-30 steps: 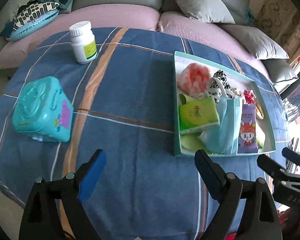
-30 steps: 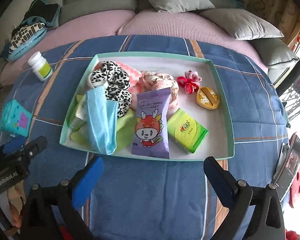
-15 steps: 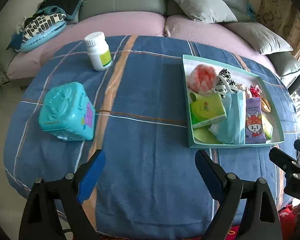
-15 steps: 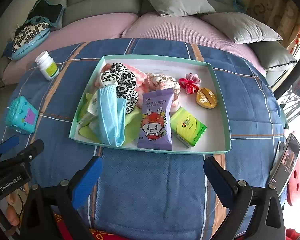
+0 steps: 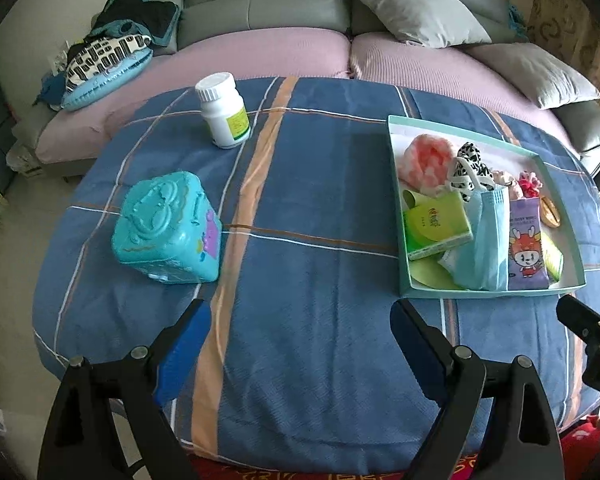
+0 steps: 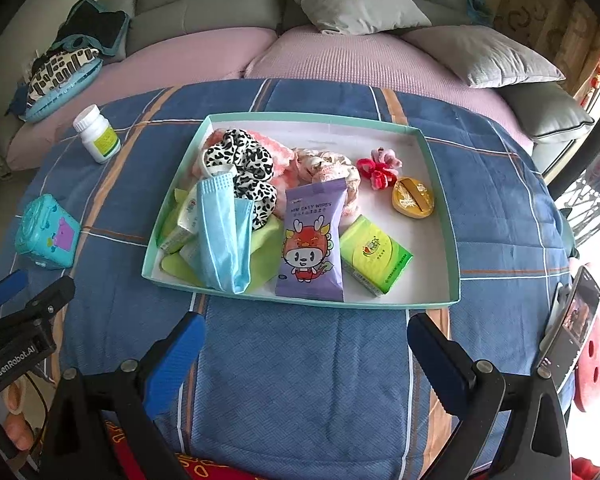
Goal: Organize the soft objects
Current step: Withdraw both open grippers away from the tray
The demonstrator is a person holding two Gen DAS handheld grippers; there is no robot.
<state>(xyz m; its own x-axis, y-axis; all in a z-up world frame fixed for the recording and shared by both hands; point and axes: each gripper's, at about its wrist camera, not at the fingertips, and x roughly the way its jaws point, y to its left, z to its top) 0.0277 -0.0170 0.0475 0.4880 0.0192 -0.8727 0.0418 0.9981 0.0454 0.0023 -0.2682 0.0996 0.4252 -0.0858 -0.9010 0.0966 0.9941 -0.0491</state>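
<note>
Both grippers [image 5: 300, 336] [image 6: 306, 340] pulled back, fingers apart, empty | tray [image 6: 440, 168] holds everything soft | we judge sorting done

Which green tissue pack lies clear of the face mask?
The right-hand green pack, beside the purple wipes. The other green pack sits half under the mask.

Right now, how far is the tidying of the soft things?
Looks mostly done: the face mask, leopard scrunchie and wipes pack lie in the tray. Nothing is in hand: left gripper and right gripper are open. Little seems left.
</note>
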